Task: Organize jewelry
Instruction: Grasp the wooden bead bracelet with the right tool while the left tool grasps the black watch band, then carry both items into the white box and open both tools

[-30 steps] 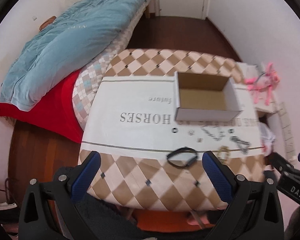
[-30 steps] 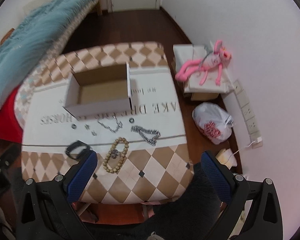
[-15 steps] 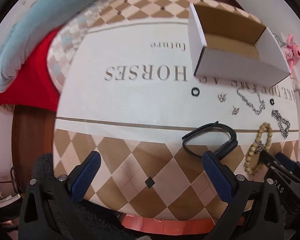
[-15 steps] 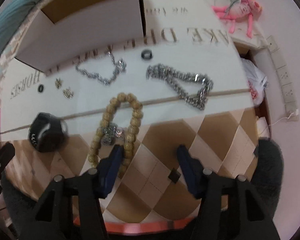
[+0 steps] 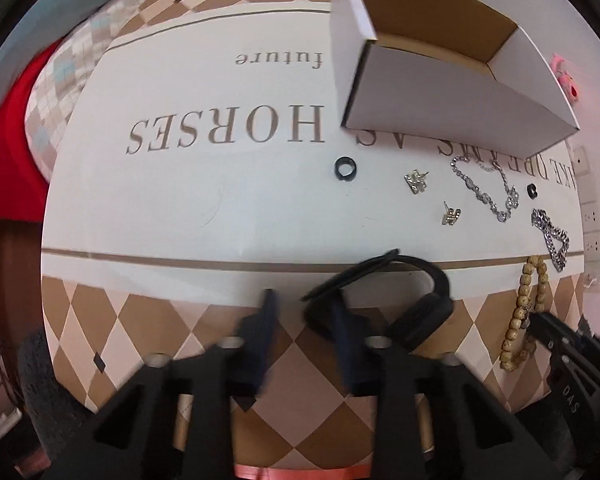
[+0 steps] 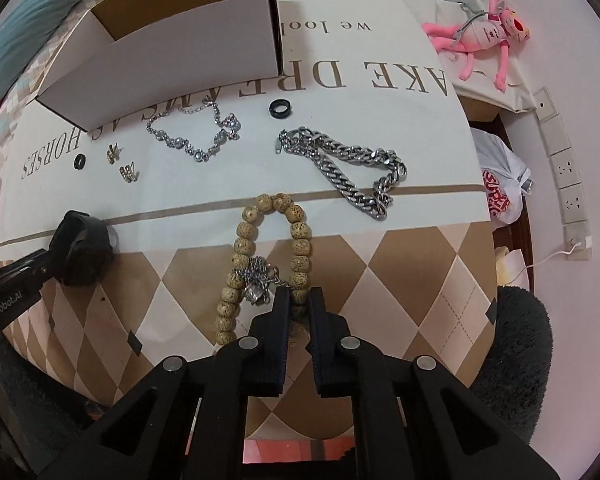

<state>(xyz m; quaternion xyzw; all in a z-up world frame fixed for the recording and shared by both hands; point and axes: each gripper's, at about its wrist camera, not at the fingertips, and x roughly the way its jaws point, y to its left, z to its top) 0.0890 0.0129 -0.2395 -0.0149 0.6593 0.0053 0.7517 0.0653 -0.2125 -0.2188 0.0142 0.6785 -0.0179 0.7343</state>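
Note:
A black wristband (image 5: pixel 416 300) lies near the table's front edge; my left gripper (image 5: pixel 304 304) has its jaws narrowed around the band's left end, blurred by motion. My right gripper (image 6: pixel 299 296) is shut on the near side of a tan bead bracelet (image 6: pixel 246 236), which also shows in the left wrist view (image 5: pixel 524 308). A heavy silver chain (image 6: pixel 348 164), a thin crystal chain (image 6: pixel 196 136), two earrings (image 6: pixel 122 162) and two black rings (image 6: pixel 279 109) lie on the white cloth. An open white cardboard box (image 6: pixel 172 52) stands behind them.
The table has a checkered cloth (image 6: pixel 412 272) with a white lettered panel. A bed with a red sheet (image 5: pixel 4 152) is to the left. A pink plush toy (image 6: pixel 484 36), a plastic bag (image 6: pixel 500 184) and wall sockets (image 6: pixel 568 168) are to the right.
Both grippers dropped close to the table and closed: the left one narrowed onto the wristband's end, the right one shut on the bead bracelet.

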